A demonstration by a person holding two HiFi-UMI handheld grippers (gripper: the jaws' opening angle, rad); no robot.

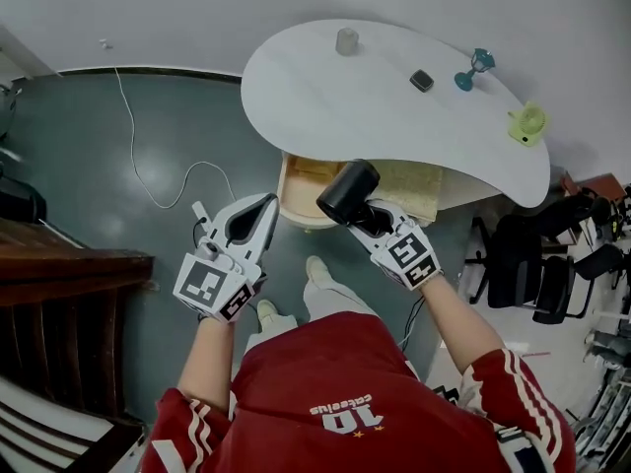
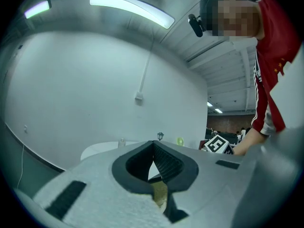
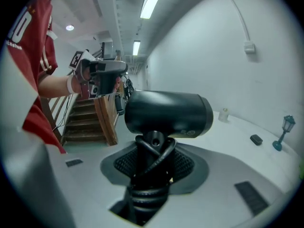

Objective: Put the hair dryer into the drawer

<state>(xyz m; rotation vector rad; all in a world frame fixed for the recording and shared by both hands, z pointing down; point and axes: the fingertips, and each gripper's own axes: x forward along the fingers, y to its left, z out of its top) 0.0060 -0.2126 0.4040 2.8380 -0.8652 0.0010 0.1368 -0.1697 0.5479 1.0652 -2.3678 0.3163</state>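
Fingers of the right gripper [image 3: 153,172] clamp the handle of the hair dryer [image 3: 167,113]; those of the left gripper [image 1: 258,215] are together, nothing between them. White surface [image 1: 325,97] ahead, open drawer [image 1: 299,187] under its near edge, dryer held in the air just in front of that drawer. Barrel reads as hard, smooth plastic, rigid and top-heavy over the grip, so probably prone to swing; the handle seems the sound hold, and the cord [image 3: 152,151] wound round it should add bite.

Drawer [image 1: 304,180] under table [image 1: 325,97] — hair dryer [image 1: 347,191] over drawer
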